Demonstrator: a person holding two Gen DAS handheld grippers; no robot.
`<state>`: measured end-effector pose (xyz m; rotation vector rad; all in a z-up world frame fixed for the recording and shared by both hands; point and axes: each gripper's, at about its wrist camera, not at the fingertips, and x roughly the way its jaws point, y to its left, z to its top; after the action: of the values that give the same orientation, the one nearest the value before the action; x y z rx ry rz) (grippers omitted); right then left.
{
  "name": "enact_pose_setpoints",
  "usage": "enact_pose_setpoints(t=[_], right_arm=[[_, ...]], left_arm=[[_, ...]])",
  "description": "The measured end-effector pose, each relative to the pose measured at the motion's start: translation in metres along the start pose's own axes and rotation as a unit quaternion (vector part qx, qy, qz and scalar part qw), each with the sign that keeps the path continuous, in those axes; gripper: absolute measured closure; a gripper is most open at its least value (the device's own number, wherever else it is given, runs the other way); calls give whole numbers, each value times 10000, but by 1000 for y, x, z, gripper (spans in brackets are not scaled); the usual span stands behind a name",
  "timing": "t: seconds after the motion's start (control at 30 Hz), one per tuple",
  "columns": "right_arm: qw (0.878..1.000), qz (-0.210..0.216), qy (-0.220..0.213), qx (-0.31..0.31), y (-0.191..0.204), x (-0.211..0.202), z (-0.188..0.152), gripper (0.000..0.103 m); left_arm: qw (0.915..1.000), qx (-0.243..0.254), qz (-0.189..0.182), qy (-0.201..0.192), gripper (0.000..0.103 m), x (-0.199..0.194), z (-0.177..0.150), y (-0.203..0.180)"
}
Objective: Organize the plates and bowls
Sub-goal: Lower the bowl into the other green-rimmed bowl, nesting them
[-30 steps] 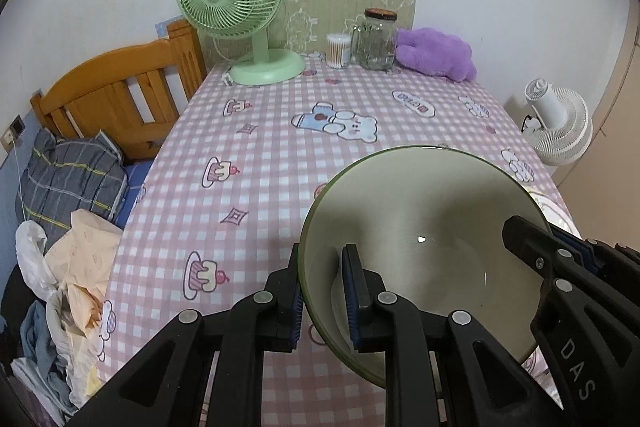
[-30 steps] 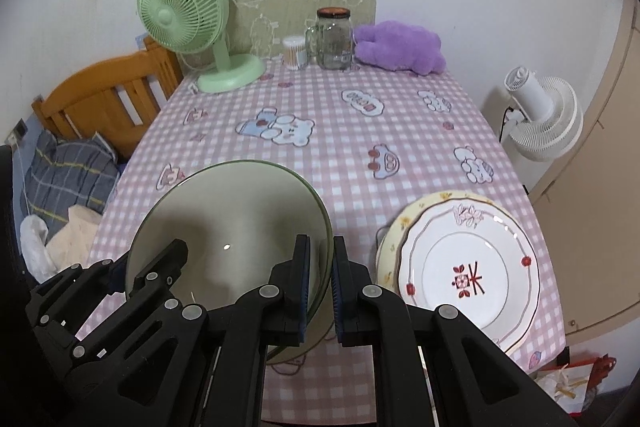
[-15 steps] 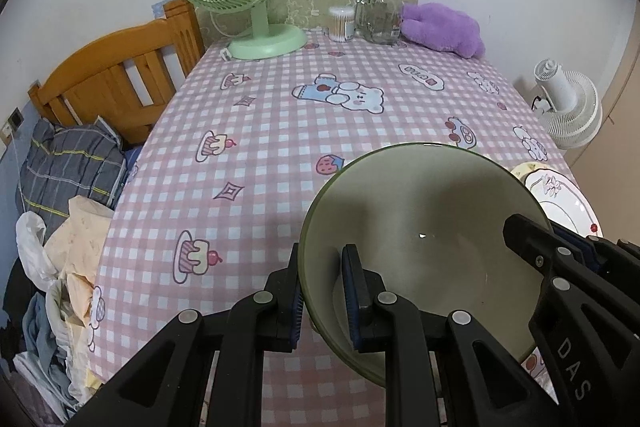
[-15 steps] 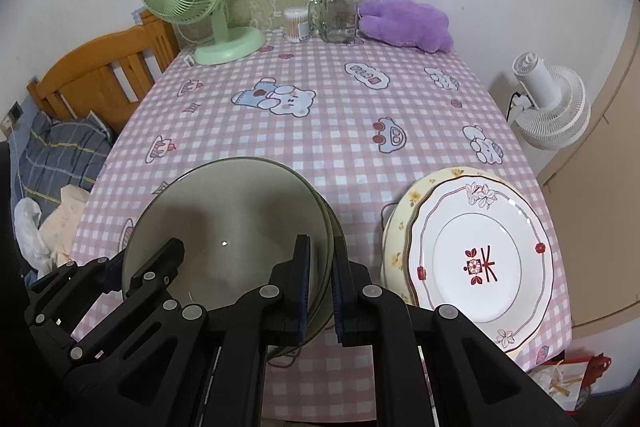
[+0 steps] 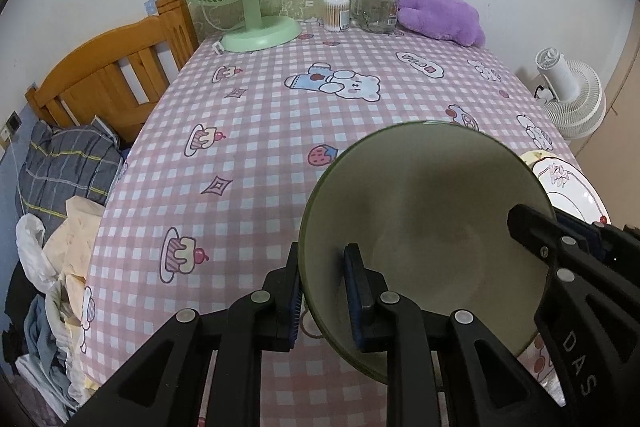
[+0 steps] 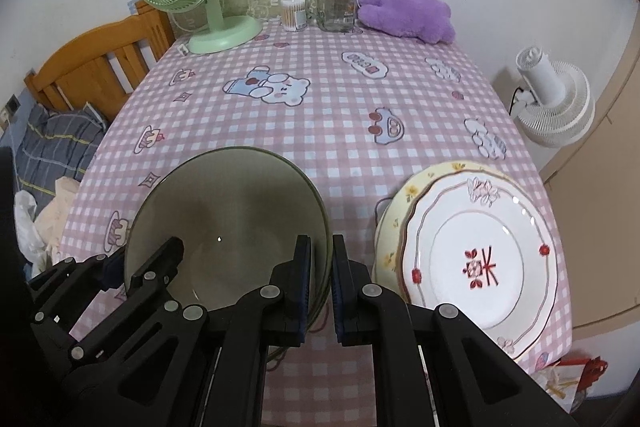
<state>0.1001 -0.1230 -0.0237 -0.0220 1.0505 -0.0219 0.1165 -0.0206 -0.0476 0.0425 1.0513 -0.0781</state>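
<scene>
Left gripper (image 5: 322, 285) and right gripper (image 6: 321, 281): jaws of each clenched on opposite rims of the green bowl (image 5: 424, 223), held tilted over the bench (image 5: 280, 131). Stacked plates (image 6: 476, 263) lie just beside it. Step: setting bowl down. Next: level it, release gently.

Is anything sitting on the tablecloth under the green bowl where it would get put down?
Nothing visible. The green bowl is pinched at its rim by the left hand-held gripper and right hand-held gripper. The tablecloth around it looks bare; the stacked plates sit beside it.
</scene>
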Motion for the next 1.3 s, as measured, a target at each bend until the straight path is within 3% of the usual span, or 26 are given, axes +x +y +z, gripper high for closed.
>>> enact_pose_setpoints(t=[0.17, 0.4, 0.47, 0.53, 0.6, 0.8, 1.0, 1.13, 1.17, 1.3], right_arm=[[10000, -25, 26, 10, -1, 0, -1, 91], [9999, 12, 80, 93, -2, -2, -3, 87], [9998, 122, 129, 131, -3, -2, -3, 73], [9994, 206, 183, 200, -3, -2, -4, 40], [9995, 156, 100, 269, -3, -5, -5, 34], [9984, 239, 290, 422, -10, 1, -2, 33], [9954, 590, 467, 601, -20, 15, 4, 33], [9900, 990, 701, 713, -23, 35, 6, 34], [9884, 1088, 758, 736, -23, 39, 6, 36], [9821, 1462, 961, 701, -23, 53, 8, 60]], left_arm=[[9999, -77, -120, 49, 85, 1, -1, 4], [9987, -133, -458, 194, 59, 1, -4, 11], [9983, -136, -529, 209, 50, 1, -4, 14], [9978, -134, -617, 209, 44, 1, -4, 17], [9973, -124, -696, 221, 38, 1, -3, 19], [9949, -188, -946, 301, 24, 6, 3, 19], [9933, -308, -1021, 452, 21, 16, 5, 12], [9944, -345, -869, 495, 19, 16, 5, 9], [9946, -372, -818, 528, 18, 17, 6, 9], [9952, -356, -589, 689, 18, 23, 6, 4]])
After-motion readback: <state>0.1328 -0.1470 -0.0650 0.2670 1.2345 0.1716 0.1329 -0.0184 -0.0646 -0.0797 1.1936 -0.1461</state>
